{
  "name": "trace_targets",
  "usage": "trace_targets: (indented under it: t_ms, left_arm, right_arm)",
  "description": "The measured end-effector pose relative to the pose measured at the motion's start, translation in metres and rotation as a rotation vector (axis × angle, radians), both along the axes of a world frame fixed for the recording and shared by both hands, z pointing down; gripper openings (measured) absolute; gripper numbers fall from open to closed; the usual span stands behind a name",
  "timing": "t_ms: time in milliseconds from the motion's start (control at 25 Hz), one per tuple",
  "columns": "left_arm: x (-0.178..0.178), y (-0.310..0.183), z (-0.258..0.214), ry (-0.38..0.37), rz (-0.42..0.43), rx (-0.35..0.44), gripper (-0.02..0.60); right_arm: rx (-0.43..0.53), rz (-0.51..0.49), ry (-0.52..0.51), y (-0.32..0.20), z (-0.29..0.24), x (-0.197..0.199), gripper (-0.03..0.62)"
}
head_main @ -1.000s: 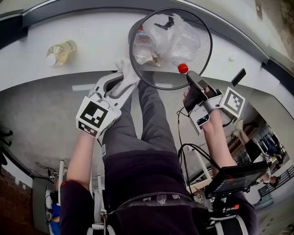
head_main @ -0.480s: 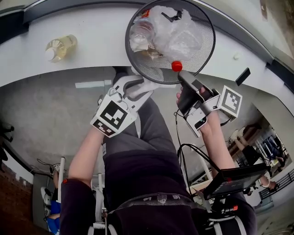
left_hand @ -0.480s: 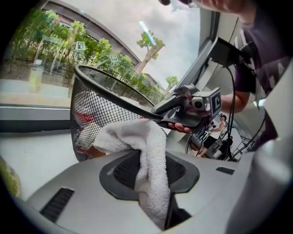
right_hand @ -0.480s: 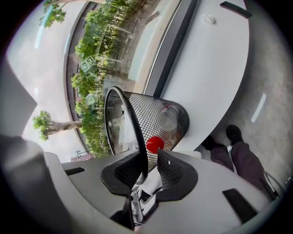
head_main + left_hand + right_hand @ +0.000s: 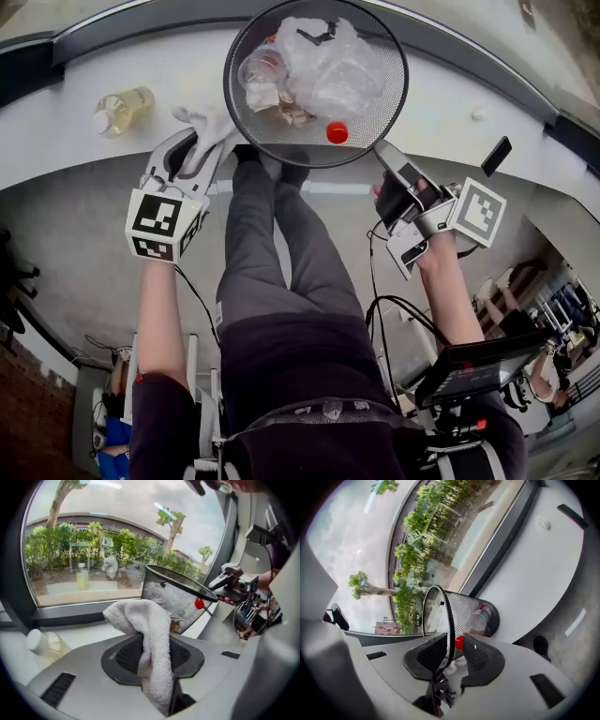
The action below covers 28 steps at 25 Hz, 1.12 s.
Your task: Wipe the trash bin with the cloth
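The black mesh trash bin (image 5: 375,98) is held tilted above the white ledge, with crumpled plastic, a clear bottle and a red cap (image 5: 337,132) inside. My right gripper (image 5: 387,157) is shut on the bin's rim at its near right edge; in the right gripper view the thin rim (image 5: 448,634) runs between the pads of that gripper (image 5: 450,651). My left gripper (image 5: 192,150) is shut on a white cloth (image 5: 208,124), just left of the bin's outer wall; I cannot tell whether they touch. In the left gripper view the cloth (image 5: 152,634) bulges out of the left gripper (image 5: 152,644) before the bin (image 5: 176,599).
A plastic bottle of yellowish liquid (image 5: 120,109) lies on the white ledge (image 5: 487,84) to the left, also low in the left gripper view as the bottle (image 5: 44,644). A window runs behind the ledge. The person's legs (image 5: 272,253) stand below the bin. A tablet (image 5: 478,366) and cables hang lower right.
The left gripper with the cloth swung from under the bin's near side out to its left side. The bin shifted a little left and away in the right gripper's hold.
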<state>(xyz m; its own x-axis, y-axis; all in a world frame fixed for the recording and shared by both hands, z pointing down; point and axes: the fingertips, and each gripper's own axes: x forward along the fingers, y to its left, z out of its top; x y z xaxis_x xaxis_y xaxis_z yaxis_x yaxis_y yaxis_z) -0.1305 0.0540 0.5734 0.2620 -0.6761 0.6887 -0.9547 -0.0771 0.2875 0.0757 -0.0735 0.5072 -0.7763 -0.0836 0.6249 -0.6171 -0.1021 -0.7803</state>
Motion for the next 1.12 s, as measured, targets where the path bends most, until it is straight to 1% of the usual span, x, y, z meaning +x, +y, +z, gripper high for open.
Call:
trace_targets:
  t_ms: [80,160,280,400,440,480,560,600,680,800,840,880,920,1000,1080,1120]
  left_arm:
    - [-0.026,-0.007,0.011,-0.085,-0.031,-0.017,0.107]
    - [-0.037,-0.02,0.026,-0.124,-0.036,-0.038,0.107]
    - [-0.04,-0.037,0.056,-0.12,-0.024,-0.089,0.107]
    - [-0.051,-0.047,0.087,-0.101,-0.046,-0.154,0.117]
    - [-0.055,-0.049,0.097,-0.092,-0.05,-0.184,0.141]
    - [-0.06,-0.05,0.108,-0.084,-0.051,-0.218,0.182]
    - [-0.07,-0.047,0.122,-0.067,-0.055,-0.278,0.286]
    - [-0.075,-0.045,0.126,-0.057,-0.063,-0.298,0.299]
    - [-0.082,-0.04,0.13,-0.046,-0.082,-0.313,0.31]
    - [-0.081,-0.035,0.127,-0.016,-0.104,-0.305,0.325]
    - [-0.08,-0.033,0.12,0.003,-0.11,-0.297,0.327]
    - [-0.081,-0.032,0.109,0.02,-0.111,-0.286,0.343]
    - [-0.083,-0.033,0.093,0.026,-0.102,-0.269,0.356]
    - [-0.089,-0.045,0.052,0.0,-0.059,-0.215,0.359]
    - [-0.096,-0.059,0.004,-0.025,-0.033,-0.143,0.359]
    - [-0.099,-0.063,-0.021,-0.026,-0.038,-0.108,0.359]
  right_arm:
    - [0.019,-0.001,-0.018,0.0,0.001,0.001,0.086]
    - [0.01,0.0,-0.018,0.004,0.006,0.006,0.086]
    - [-0.016,0.02,0.007,0.013,0.014,0.02,0.086]
    - [-0.021,0.052,0.024,0.014,0.016,0.031,0.086]
    - [-0.014,0.056,0.031,0.013,0.015,0.034,0.086]
    - [-0.006,0.058,0.037,0.011,0.015,0.037,0.086]
    - [0.001,0.064,0.045,0.01,0.016,0.042,0.086]
    - [0.0,0.074,0.046,0.01,0.017,0.045,0.086]
    - [0.007,0.092,0.052,0.008,0.018,0.05,0.086]
    - [0.046,0.091,0.047,0.004,0.018,0.055,0.086]
    - [0.069,0.074,0.028,0.003,0.016,0.052,0.086]
    - [0.102,0.042,-0.002,0.001,0.01,0.044,0.086]
    - [0.144,0.004,-0.041,-0.001,-0.001,0.031,0.086]
    - [0.224,-0.047,-0.105,-0.003,-0.034,0.007,0.086]
    - [0.26,-0.06,-0.07,-0.005,-0.061,0.005,0.086]
    - [0.272,-0.068,-0.055,-0.005,-0.074,0.005,0.086]
